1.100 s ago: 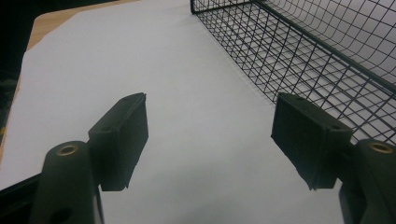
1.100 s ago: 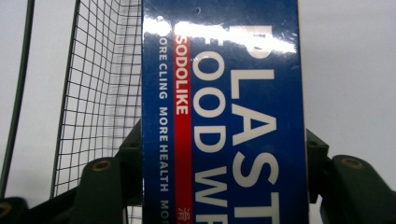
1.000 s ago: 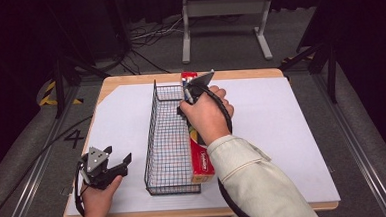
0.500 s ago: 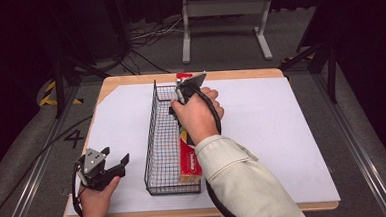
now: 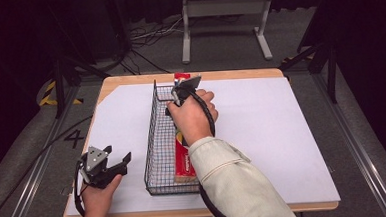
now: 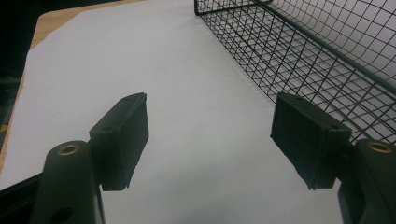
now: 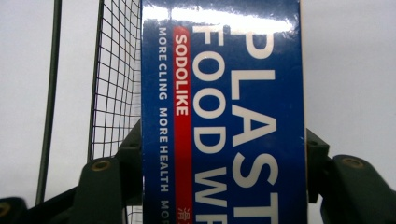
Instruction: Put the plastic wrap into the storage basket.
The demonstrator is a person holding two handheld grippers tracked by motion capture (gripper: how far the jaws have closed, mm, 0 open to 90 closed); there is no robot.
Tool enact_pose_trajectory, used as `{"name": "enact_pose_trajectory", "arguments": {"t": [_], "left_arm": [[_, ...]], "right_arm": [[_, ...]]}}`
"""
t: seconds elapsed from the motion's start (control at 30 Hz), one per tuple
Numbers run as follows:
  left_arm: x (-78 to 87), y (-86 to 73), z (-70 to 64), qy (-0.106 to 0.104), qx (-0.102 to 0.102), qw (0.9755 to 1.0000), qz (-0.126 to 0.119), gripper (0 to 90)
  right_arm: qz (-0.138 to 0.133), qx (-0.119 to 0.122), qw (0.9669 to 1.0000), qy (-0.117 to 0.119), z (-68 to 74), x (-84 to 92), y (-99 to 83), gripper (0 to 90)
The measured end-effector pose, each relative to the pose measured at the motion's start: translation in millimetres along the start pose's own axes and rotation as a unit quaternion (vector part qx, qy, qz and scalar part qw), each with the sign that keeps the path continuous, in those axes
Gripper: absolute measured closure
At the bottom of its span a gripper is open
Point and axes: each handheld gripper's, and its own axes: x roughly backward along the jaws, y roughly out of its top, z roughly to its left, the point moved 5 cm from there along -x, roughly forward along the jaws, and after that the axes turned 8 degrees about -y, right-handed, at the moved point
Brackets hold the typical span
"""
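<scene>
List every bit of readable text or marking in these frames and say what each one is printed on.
"SODOLIKE": red stripe on the blue plastic wrap box between the right gripper's jaws.
"MORE CLING MORE HEALTH": white, beside that stripe.
"PLAST", "FOOD W": large white letters, cut off at the picture's edge.
Small characters at the stripe's lower end: unreadable.
"4": on the floor left of the table.
Print on the box in the high view: too small.

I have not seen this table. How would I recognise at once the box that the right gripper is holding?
Find the white sheet covering the wooden table, then the long black wire basket near its middle. Along the basket's right wall lies a long, narrow cardboard box of plastic food wrap, clamped by the right gripper. It is the only printed item: glossy blue with white lettering and a red stripe.
</scene>
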Motion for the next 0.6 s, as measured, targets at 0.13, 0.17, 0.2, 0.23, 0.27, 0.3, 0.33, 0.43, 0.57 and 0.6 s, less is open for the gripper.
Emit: {"name": "enact_pose_trajectory", "arguments": {"t": [0.13, 0.17, 0.2, 0.23, 0.27, 0.3, 0.33, 0.43, 0.57, 0.6], "left_arm": [[0.4, -3.7, 5.6, 0.006, 0.008, 1.0, 0.0, 28.1], [1.5, -4.3, 7.8, 0.006, 0.015, 0.9999, -0.002, 28.1], [2.6, -4.5, 9.1, 0.007, 0.02, 0.9998, -0.004, 28.1], [3.7, -4.1, 9.0, 0.006, 0.023, 0.9997, -0.005, 28.1], [3.7, -4.1, 9.0, 0.006, 0.023, 0.9997, -0.005, 28.0], [4.8, -3.1, 8.4, 0.006, 0.022, 0.9997, -0.006, 28.0], [6.7, -1.2, 8.0, 0.005, 0.021, 0.9997, -0.011, 28.0], [10.1, 0.5, 7.1, 0.007, 0.023, 0.9995, -0.018, 27.8], [8.2, -0.4, 3.8, 0.003, 0.017, 0.9998, -0.012, 27.8], [8.9, 0.0, 3.7, 0.003, 0.017, 0.9998, -0.013, 27.8]], "right_arm": [[-0.001, -0.001, 1.0, -0.001, 0.9, -6.0, -0.7, 39.4], [-0.001, -0.001, 1.0, -0.001, 1.3, -7.2, -0.9, 39.4], [-0.003, 0.001, 1.0, -0.001, 1.8, -9.8, -1.1, 39.4], [0.0, 0.001, 1.0, -0.002, 2.5, -12.2, -1.7, 39.4], [0.0, 0.001, 1.0, -0.002, 2.5, -12.2, -1.7, 39.4], [0.001, 0.002, 1.0, -0.003, 3.2, -14.9, -2.0, 39.3], [0.001, 0.007, 1.0, -0.004, 3.7, -17.7, -2.4, 39.3], [0.007, 0.006, 0.9999, -0.008, 6.2, -24.7, -3.7, 39.2], [0.011, 0.007, 0.9998, -0.013, 7.6, -32.9, -5.6, 39.2], [0.013, 0.006, 0.9998, -0.014, 7.9, -34.6, -6.1, 39.2]]}}
